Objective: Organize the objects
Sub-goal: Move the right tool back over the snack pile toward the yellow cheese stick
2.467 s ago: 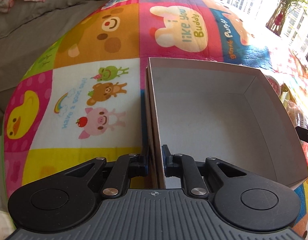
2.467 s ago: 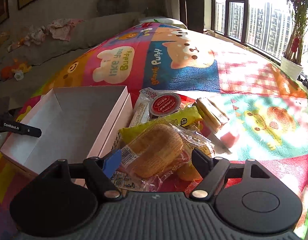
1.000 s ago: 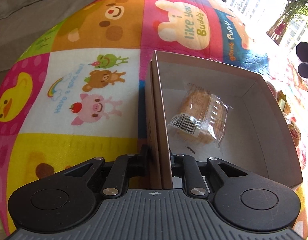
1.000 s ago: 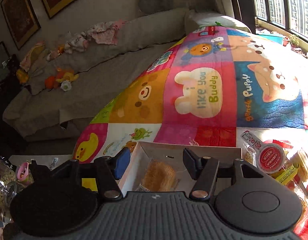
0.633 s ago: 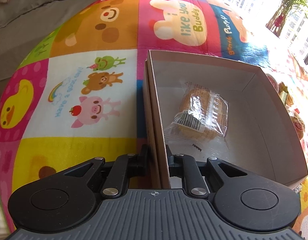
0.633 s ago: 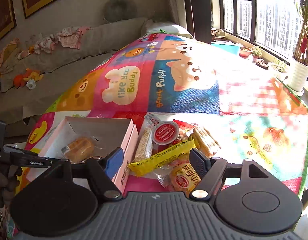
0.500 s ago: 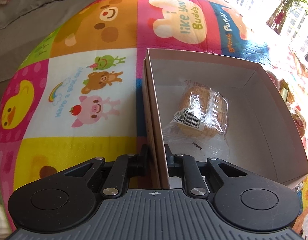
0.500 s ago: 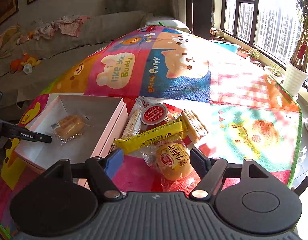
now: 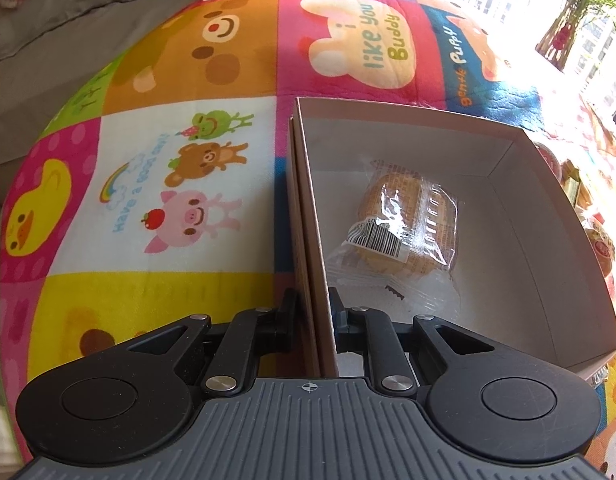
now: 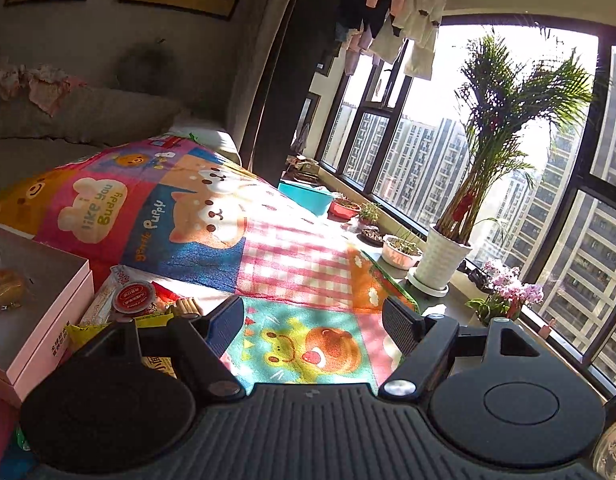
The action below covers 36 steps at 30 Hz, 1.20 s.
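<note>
I see an open pink box [image 9: 547, 240] on the colorful mat. One wrapped round cake [image 9: 403, 224] lies flat inside it. More wrapped snacks [image 10: 136, 304] sit piled just beside the box.

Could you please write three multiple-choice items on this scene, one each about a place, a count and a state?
1. Where does the wrapped cake lie?
A. inside the box
B. on the mat beside the box
C. between the right gripper's fingers

2. How many items are in the box?
A. none
B. one
C. three

3. What is the left gripper doing?
A. hanging open above the mat
B. shut on the wrapped cake
C. shut on the box wall

Answers:
1. A: the left wrist view shows the cake resting on the box floor.
2. B: only that cake is seen inside the walls.
3. C: its fingers press the box's near wall from both sides, while the right gripper is open and empty over the mat, with the snack pile to its left.
</note>
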### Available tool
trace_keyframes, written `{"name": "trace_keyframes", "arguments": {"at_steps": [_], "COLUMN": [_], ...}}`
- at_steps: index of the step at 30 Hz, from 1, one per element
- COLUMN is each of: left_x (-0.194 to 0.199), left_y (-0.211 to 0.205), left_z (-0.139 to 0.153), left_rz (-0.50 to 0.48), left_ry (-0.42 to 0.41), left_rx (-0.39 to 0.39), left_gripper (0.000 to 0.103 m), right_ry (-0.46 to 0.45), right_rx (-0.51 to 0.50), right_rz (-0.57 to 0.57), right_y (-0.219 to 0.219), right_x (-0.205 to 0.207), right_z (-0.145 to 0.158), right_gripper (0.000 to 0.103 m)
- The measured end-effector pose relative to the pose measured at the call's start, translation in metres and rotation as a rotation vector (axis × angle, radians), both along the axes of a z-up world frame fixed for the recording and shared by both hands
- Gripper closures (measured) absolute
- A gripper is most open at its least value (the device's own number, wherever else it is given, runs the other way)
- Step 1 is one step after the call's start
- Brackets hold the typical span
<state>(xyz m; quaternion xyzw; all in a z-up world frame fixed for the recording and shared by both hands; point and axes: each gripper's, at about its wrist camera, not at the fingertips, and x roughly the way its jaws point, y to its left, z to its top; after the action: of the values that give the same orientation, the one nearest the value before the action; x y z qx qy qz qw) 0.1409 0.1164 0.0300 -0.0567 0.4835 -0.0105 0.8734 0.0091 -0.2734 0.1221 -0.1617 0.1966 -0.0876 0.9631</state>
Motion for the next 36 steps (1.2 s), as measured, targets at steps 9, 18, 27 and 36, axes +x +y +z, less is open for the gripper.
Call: {"name": "trace_keyframes", "arguments": {"at_steps": [9, 18, 27, 36], "left_x": [-0.005, -0.003, -0.006, -0.005], "left_y": [-0.004, -0.001, 0.0, 0.0], "left_z": [0.0, 0.0, -0.001, -0.001], "left_rz": [0.004, -0.004, -0.01, -0.023], "left_ry": [-0.012, -0.002, -0.017, -0.016], "left_rx": [0.02, 0.014, 0.005, 0.007], "left_gripper": [0.087, 0.088, 0.087, 0.087], "right_ry": [0.25, 0.379, 0.372, 0.483], "right_rx": [0.241, 0.16, 0.538, 0.777], "right_rz": [0.224, 0.381, 0.063, 0.07], "right_y": [0.026, 0.111, 0.034, 0.063], "right_x": [-0.029, -0.001, 0.095, 0.156], "right_z": [-0.04, -0.096, -0.084, -0.099], "right_gripper": [0.017, 0.017, 0.015, 0.046]}}
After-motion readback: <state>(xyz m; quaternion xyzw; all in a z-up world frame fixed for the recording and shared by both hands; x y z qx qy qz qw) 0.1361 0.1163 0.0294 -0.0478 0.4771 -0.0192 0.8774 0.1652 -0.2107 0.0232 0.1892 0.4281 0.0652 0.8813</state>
